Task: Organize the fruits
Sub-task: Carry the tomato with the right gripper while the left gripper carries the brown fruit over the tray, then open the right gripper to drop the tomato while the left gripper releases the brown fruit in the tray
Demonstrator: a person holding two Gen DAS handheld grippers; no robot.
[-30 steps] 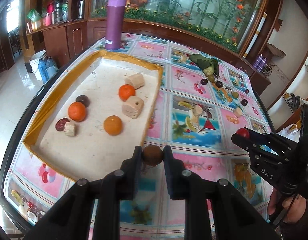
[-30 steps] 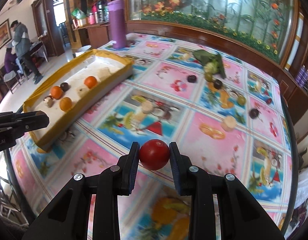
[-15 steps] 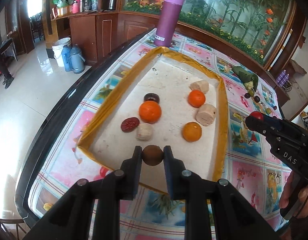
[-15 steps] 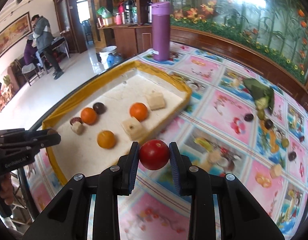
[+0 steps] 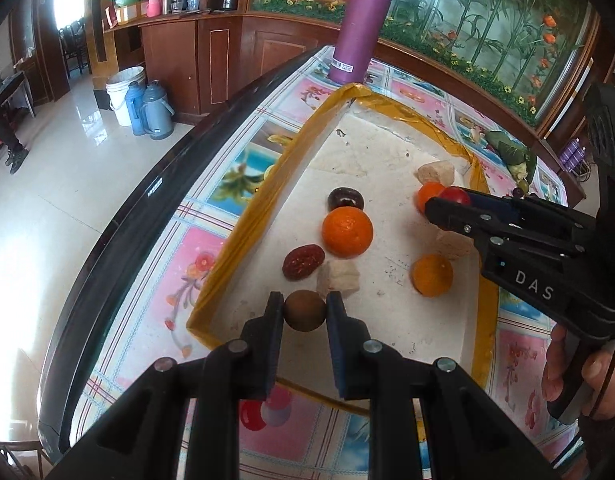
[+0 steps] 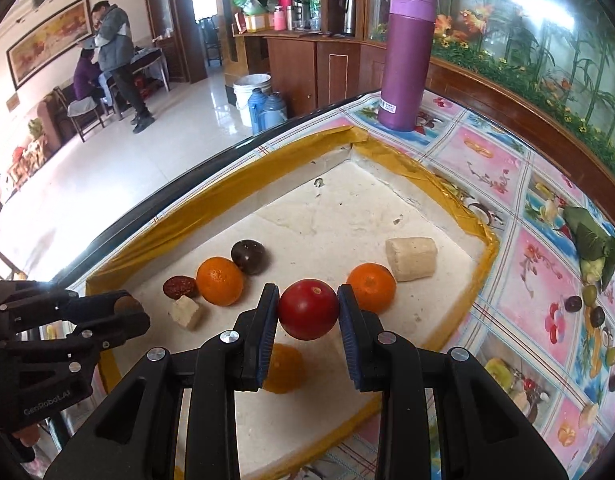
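My left gripper (image 5: 305, 312) is shut on a small round brown fruit (image 5: 304, 310), held above the near end of the white tray (image 5: 387, 148) with its yellow-taped rim. My right gripper (image 6: 308, 309) is shut on a red tomato (image 6: 308, 309), held over the tray's middle; it also shows in the left wrist view (image 5: 447, 204). In the tray lie three oranges (image 5: 347, 232), a red date (image 5: 303, 262), a dark plum (image 5: 346, 199) and pale cut chunks (image 5: 338, 280).
A tall purple flask (image 6: 407, 60) stands beyond the tray's far corner. Loose fruits (image 6: 593, 312) and a green leaf-wrapped bundle (image 6: 591, 240) lie on the patterned tablecloth to the right. The black table edge (image 5: 119, 248) runs along the tray's left side.
Both grippers have moved left and forward over the tray, each still holding its fruit. The right gripper now hangs above the tray's middle.
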